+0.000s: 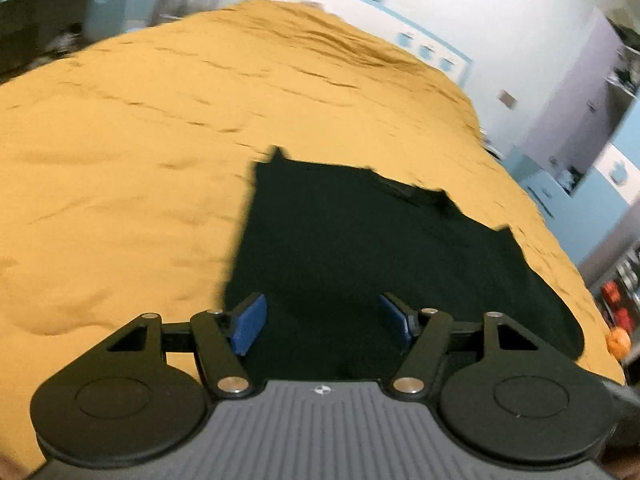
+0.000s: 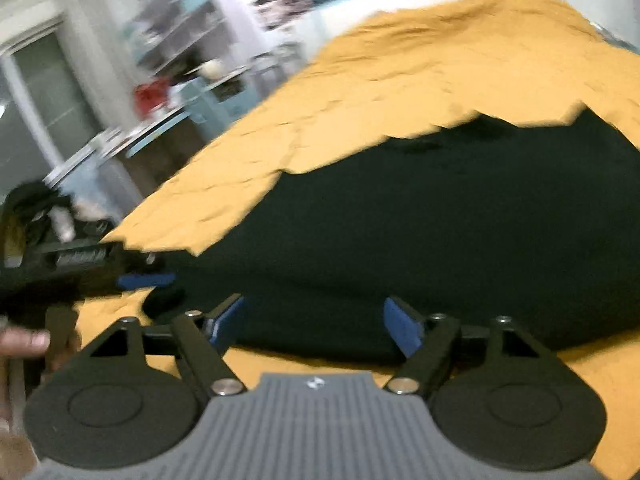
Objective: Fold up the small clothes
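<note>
A black garment (image 1: 360,240) lies flat on a mustard-yellow bed cover (image 1: 140,140). My left gripper (image 1: 322,322) is open, its blue pads (image 1: 250,322) spread just above the garment's near edge, holding nothing. In the right wrist view the same black garment (image 2: 420,220) spreads over the yellow cover (image 2: 440,60). My right gripper (image 2: 316,326) is open and empty over the garment's near hem. The left gripper (image 2: 144,280) shows at the left of that view, at the garment's corner. Both views are motion-blurred.
The bed cover is wrinkled, with a raised fold at the far side (image 1: 340,40). White and blue walls and shelves (image 1: 600,120) stand to the right of the bed. Shelves with clutter (image 2: 180,60) and a door (image 2: 48,100) stand off the bed's left side.
</note>
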Demonstrator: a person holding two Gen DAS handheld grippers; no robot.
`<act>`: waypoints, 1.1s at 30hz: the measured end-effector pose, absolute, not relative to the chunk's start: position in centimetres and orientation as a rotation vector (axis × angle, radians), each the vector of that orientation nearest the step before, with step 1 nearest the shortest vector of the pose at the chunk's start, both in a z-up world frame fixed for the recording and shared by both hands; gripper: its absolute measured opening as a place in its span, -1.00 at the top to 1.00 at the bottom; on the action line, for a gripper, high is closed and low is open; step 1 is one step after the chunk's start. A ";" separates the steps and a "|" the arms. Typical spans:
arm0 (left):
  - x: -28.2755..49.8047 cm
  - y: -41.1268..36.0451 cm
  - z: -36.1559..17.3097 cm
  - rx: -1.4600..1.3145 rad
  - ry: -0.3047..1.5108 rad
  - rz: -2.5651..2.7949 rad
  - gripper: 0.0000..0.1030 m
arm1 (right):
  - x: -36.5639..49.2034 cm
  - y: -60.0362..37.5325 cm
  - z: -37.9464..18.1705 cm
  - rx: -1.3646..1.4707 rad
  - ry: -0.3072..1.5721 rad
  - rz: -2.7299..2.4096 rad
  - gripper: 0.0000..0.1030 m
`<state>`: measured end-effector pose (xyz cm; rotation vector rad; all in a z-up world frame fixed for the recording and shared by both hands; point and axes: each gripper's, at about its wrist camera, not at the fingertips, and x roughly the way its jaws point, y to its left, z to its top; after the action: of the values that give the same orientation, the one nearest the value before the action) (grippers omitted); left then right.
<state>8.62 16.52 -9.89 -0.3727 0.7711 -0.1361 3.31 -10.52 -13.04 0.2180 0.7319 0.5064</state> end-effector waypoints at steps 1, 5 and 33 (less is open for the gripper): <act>8.2 17.4 -9.7 -0.389 0.767 -0.103 -0.48 | 3.2 -9.2 -13.0 0.160 0.721 0.523 -0.42; 6.3 20.5 -9.8 -0.457 0.750 -0.027 -0.48 | 2.9 -3.7 -13.1 -0.004 0.709 0.705 -0.42; 17.5 26.4 -11.7 -0.696 0.769 -0.355 -0.48 | 3.1 11.9 -17.0 -0.650 0.461 0.562 -0.51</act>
<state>17.46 26.36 -11.70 -0.6961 0.7690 -0.3548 3.06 11.92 -16.99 -0.6505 0.4606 0.5622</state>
